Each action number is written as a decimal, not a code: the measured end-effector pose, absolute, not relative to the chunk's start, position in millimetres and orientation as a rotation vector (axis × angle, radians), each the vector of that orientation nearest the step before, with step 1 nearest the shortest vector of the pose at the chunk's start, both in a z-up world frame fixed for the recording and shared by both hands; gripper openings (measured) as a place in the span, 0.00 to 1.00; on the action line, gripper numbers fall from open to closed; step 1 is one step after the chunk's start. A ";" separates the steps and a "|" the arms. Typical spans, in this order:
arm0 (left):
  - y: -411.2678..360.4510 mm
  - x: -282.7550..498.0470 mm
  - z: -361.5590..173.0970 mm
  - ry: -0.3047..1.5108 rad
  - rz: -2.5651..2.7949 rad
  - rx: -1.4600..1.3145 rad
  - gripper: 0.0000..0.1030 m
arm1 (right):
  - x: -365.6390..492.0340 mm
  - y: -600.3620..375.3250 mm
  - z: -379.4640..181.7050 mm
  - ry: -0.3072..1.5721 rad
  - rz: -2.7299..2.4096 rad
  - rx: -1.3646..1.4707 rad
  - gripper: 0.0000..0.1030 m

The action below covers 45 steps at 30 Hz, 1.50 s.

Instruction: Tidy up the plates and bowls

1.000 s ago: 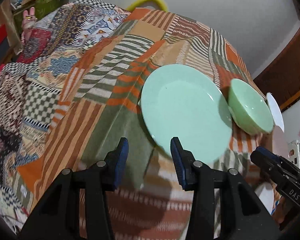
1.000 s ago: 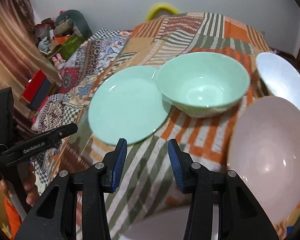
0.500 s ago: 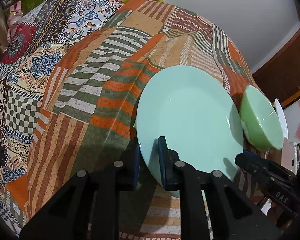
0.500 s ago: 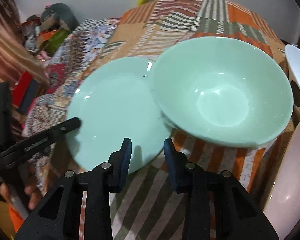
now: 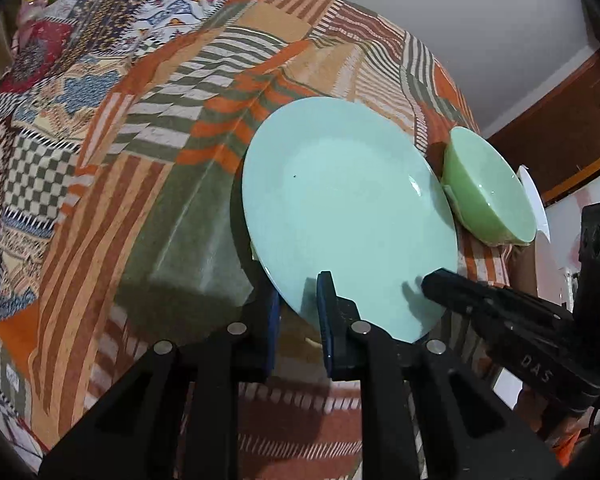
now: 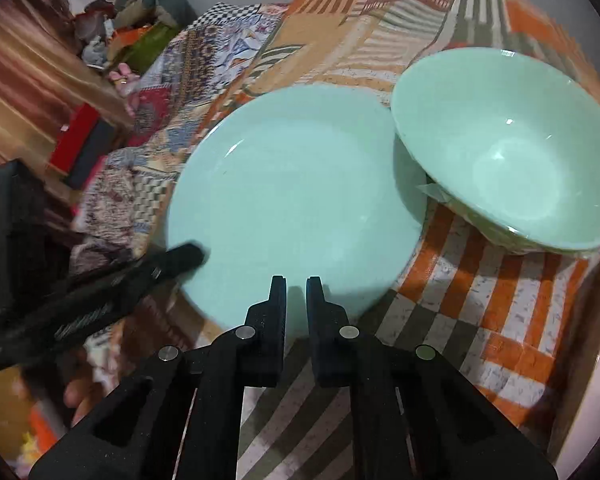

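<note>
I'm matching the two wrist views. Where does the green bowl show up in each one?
Left wrist: green bowl sits at mid right, small, just right of the mint plate.
Right wrist: green bowl fills the upper right, large, its hollow facing the camera.
Shared landmark: the mint plate, directly left of the bowl in both.

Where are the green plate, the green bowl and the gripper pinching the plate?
green plate [image 5: 340, 208], left wrist view, its flat middle.
green bowl [image 6: 512, 160], right wrist view, its inside.
left gripper [image 5: 298, 312], left wrist view, between its fingertips.
</note>
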<state>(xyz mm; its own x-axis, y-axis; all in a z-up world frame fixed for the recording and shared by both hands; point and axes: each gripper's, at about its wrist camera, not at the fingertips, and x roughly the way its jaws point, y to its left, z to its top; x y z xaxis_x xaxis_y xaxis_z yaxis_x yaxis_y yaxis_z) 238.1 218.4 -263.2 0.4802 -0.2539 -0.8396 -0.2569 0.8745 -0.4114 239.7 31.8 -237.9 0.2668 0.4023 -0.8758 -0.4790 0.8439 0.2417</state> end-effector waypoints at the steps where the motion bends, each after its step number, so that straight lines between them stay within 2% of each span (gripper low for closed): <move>1: 220.3 234.3 -262.7 1.084 0.006 -0.542 0.17 | 238.5 29.1 -237.1 1.160 0.597 -0.061 0.09; 5: 225.0 218.1 -261.2 1.082 0.021 -0.541 0.17 | 240.1 13.3 -228.8 1.124 0.547 -0.071 0.10; 9: 224.6 193.6 -262.9 1.083 0.010 -0.541 0.18 | 247.9 -1.3 -223.9 1.123 0.535 -0.039 0.23; 12: 227.3 181.3 -263.7 1.088 0.007 -0.545 0.18 | 248.3 -0.6 -225.2 1.123 0.532 -0.044 0.24; 15: 232.8 174.4 -264.5 1.100 0.027 -0.530 0.19 | 247.8 7.9 -229.0 1.144 0.543 -0.054 0.25; 18: 237.5 172.7 -262.2 1.098 0.083 -0.481 0.24 | 246.2 19.3 -231.8 1.148 0.560 -0.085 0.25; 32: 244.6 200.3 -268.3 1.104 0.107 -0.455 0.24 | 259.7 53.8 -248.6 1.193 0.588 -0.144 0.25; 45: 227.8 181.5 -247.1 1.065 0.104 -0.431 0.24 | 236.8 36.5 -226.3 1.120 0.588 -0.173 0.22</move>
